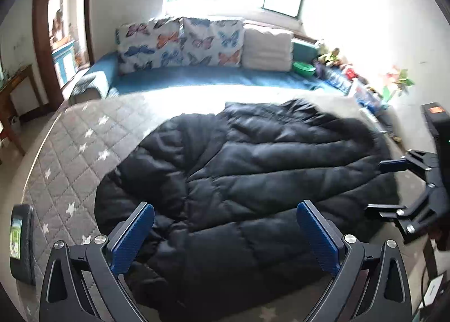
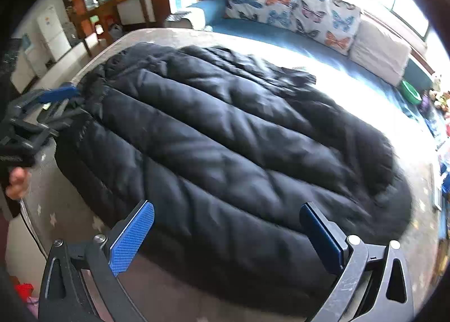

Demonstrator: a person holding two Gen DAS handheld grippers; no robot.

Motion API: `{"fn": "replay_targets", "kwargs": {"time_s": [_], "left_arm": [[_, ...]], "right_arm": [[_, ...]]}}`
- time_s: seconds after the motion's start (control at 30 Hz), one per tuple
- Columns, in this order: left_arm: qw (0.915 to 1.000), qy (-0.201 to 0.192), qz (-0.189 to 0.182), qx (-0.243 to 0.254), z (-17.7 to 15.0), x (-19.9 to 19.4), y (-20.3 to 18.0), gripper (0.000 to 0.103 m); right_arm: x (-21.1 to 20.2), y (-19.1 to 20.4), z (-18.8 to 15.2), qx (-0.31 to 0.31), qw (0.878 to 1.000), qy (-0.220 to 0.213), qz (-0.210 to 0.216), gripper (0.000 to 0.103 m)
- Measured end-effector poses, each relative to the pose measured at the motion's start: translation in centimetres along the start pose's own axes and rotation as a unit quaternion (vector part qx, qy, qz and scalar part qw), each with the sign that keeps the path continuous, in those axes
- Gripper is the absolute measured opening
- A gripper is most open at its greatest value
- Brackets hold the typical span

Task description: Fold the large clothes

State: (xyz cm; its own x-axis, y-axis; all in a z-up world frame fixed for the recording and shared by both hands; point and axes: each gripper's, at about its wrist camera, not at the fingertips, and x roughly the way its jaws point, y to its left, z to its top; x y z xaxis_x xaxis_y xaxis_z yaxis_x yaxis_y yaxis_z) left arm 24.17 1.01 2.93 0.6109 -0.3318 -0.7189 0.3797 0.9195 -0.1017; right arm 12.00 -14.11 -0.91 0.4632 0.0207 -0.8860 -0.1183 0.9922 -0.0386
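Jaws parted above black puffer coat [image 1: 239,181].

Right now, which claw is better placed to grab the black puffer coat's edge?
Left, probably. The left claw hangs open over the black puffer coat's near edge; the right claw, also open, looks a little shorter of its hem.

Black linkage frames with silver screws carry blue textured fingers [image 1: 132,240]; bare skin on one hand [image 2: 18,182].

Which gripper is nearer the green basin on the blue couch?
Right. The right gripper faces the green basin from the black coat's near edge; the left gripper sits farther across.
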Motion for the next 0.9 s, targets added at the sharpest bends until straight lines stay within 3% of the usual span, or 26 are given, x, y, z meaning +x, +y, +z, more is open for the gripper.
{"fn": "replay_targets", "kwargs": {"time_s": [0.13,0.23,0.33,0.6,0.83,0.9], "left_arm": [[0.9991,0.014,-0.028,0.028,0.3,-0.2,-1.9,0.103],[0.9976,0.037,-0.032,0.049,0.1,1.7,-3.1,0.097],[0.9963,0.063,-0.035,0.048,-0.7,4.3,-3.0,0.095],[0.9951,0.083,-0.024,0.048,-1.7,8.3,-3.0,0.096],[0.9946,0.094,-0.038,0.024,-1.5,8.9,-2.5,0.096],[0.9947,0.093,-0.036,0.026,-1.6,8.9,-2.5,0.096]], "right_arm": [[0.3,-3.1,-1.3,0.054,0.997,0.06,0.008,0.103],[3.2,-4.2,-2.2,0.064,0.991,0.116,0.007,0.103],[4.7,-3.4,-2.4,0.044,0.993,0.109,-0.011,0.103],[7.5,-2.0,-2.9,0.041,0.992,0.113,-0.033,0.103],[6.5,-1.1,-2.3,0.019,0.992,0.12,-0.042,0.103],[5.2,-0.5,-1.5,0.006,0.994,0.1,-0.041,0.103]]}}
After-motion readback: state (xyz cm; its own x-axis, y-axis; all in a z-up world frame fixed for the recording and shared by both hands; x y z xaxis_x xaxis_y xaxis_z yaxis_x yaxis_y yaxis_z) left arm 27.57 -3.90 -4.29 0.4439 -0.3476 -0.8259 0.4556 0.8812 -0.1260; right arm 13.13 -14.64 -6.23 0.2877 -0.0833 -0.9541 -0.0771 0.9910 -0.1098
